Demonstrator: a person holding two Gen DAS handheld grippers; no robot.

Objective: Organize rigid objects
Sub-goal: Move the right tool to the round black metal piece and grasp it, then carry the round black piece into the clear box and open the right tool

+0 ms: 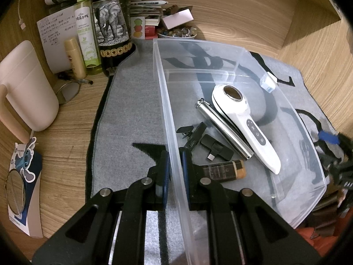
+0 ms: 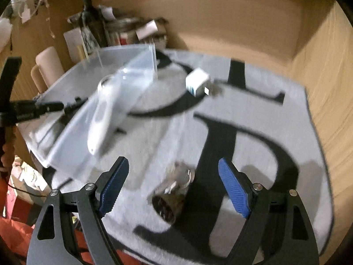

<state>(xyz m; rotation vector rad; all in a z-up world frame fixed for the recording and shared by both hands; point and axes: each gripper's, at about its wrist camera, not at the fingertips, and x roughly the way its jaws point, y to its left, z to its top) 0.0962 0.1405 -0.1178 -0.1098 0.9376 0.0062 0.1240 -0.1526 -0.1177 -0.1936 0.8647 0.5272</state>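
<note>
My left gripper (image 1: 175,165) is shut on the left wall of a clear plastic bin (image 1: 169,114). In the bin lie a white handheld device (image 1: 242,119), a steel tube (image 1: 222,128), a black clip piece (image 1: 194,133), a black adapter (image 1: 217,148) and a small brown bottle (image 1: 222,170). My right gripper (image 2: 174,187) is open above the grey mat, over a small metal object with keys (image 2: 174,190). A white charger plug (image 2: 197,82) lies on the mat beside the bin (image 2: 130,66). The right wrist view is blurred.
A grey mat (image 1: 132,110) with black letters covers the wooden desk. At the back left stand a dark bottle (image 1: 112,28), a green spray bottle (image 1: 85,28), a beige tube (image 1: 76,58), papers and a pink mug (image 1: 28,88). A round mirror (image 1: 15,193) lies at left.
</note>
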